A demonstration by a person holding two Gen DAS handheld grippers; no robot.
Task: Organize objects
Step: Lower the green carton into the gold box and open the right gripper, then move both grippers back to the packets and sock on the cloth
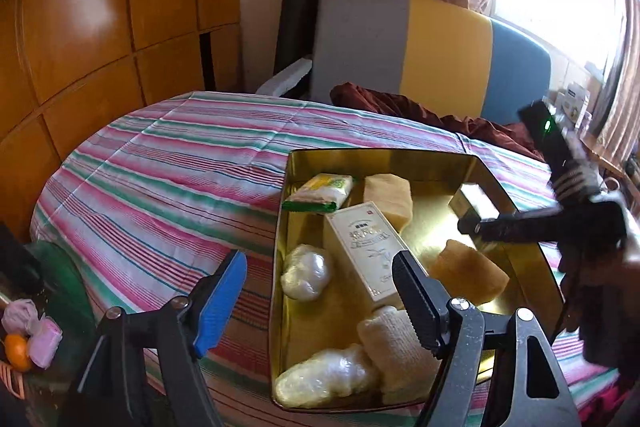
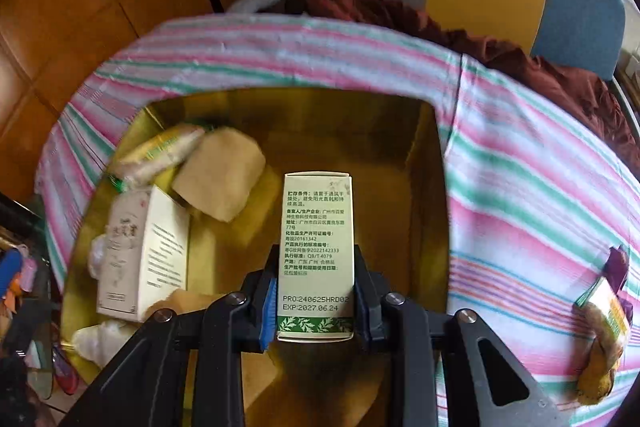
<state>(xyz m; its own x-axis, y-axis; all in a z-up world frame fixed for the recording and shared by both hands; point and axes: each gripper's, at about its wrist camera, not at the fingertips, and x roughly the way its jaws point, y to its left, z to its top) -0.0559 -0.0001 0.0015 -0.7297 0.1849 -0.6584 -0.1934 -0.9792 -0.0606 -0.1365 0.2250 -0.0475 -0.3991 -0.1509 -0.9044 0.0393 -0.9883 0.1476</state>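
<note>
Clamped green box above tin

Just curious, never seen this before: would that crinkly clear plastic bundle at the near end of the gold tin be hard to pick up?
Probably light and squashy: the clear plastic bundle looks crumpled and lumpy, so it should give under the pads. Its glossy film may be slippery. It seems unlikely to roll, being wedged against the tin.

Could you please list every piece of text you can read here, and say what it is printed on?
"PRO:240625HRD02": green box in the right gripper.
"EXP:2027.06.24": same box, the line below.
"Q/B/T 4079": same box; the Chinese print around it is too small to quote safely.
White box in the tin: label too blurred.
</note>
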